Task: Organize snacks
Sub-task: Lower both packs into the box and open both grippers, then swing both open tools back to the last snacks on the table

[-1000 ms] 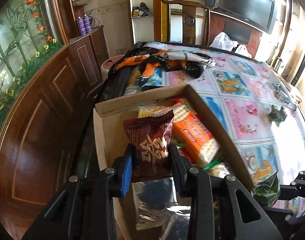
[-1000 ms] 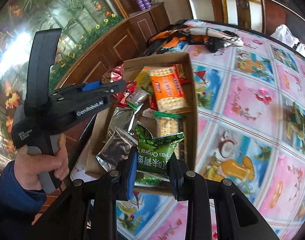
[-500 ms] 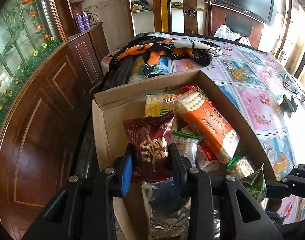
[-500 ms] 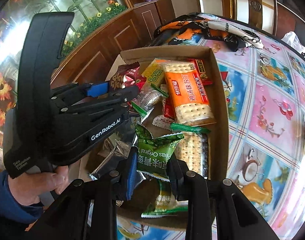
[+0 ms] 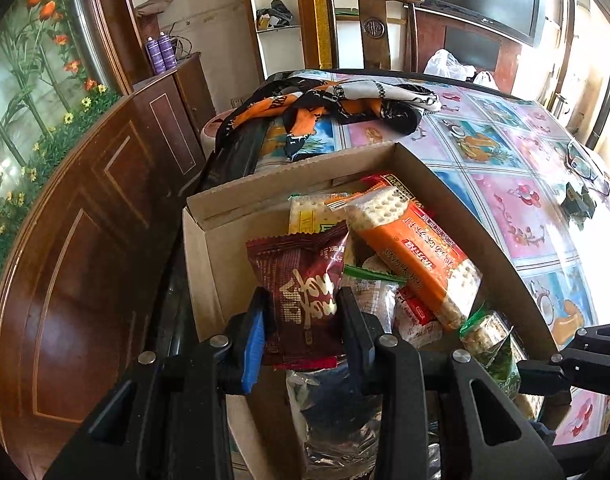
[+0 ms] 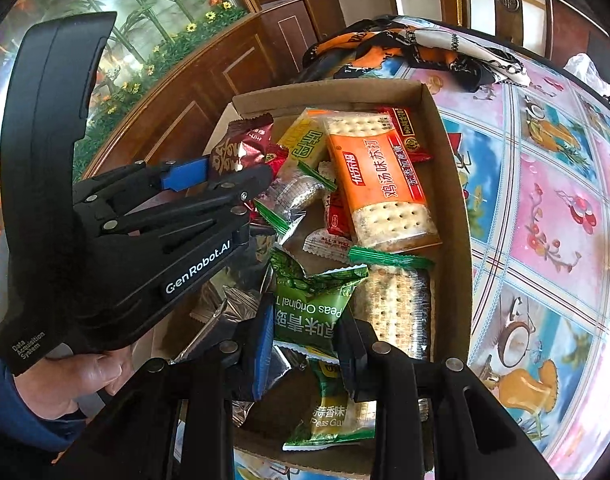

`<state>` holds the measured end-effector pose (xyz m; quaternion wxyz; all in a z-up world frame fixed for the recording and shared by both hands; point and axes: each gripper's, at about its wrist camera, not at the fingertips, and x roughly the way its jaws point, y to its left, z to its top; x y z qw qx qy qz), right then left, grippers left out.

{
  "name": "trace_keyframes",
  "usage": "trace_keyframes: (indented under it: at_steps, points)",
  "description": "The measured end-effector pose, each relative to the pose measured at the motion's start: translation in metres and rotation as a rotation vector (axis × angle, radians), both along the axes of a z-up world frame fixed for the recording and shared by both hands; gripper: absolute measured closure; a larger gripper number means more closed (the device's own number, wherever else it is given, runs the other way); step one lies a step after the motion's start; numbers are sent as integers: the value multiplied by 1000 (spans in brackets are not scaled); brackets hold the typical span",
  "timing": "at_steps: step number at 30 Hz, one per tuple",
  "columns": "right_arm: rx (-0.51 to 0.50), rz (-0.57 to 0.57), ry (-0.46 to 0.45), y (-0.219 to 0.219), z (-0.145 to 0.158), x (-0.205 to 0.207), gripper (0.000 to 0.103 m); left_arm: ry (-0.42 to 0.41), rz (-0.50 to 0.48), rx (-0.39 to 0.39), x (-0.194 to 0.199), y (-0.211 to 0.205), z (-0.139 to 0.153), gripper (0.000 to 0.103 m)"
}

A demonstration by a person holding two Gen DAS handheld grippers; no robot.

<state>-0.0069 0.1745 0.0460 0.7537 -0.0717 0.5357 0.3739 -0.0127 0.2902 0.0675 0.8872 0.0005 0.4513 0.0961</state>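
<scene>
My left gripper (image 5: 301, 320) is shut on a dark red snack packet (image 5: 301, 284) and holds it above the left side of the cardboard box (image 5: 209, 248). It also shows in the right wrist view (image 6: 221, 172) with the red packet (image 6: 241, 148). My right gripper (image 6: 305, 344) is shut on a green peas packet (image 6: 309, 308) above the near end of the box (image 6: 453, 184). The box holds an orange cracker pack (image 6: 381, 184), a yellow pack (image 6: 309, 144), silver packets (image 6: 301, 192) and another green packet (image 6: 329, 416).
The box sits at the edge of a table with a picture-tile cover (image 6: 553, 208). An orange, black and white cloth (image 5: 337, 100) lies beyond the box. A dark wooden cabinet (image 5: 89, 224) stands to the left. Glasses (image 5: 585, 164) lie at the far right.
Both grippers have moved forward over the box while holding their packets. The right gripper's green packet now hangs above the snacks at the near end.
</scene>
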Motion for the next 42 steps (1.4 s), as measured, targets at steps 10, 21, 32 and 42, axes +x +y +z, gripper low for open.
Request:
trace_keyframes:
  at_steps: [10, 21, 32, 42]
  points:
    - [8, -2, 5, -1, -1, -1, 72, -9, -15, 18, 0, -3, 3, 70]
    - [12, 2, -13, -1, 3, -6, 71, -15, -15, 18, -2, -4, 5, 70]
    - [41, 7, -21, -5, 16, -13, 71, -41, -9, 32, -8, -8, 18, 57]
    - [94, -29, -21, -24, 30, -18, 71, -61, -9, 44, -13, -14, 31, 51]
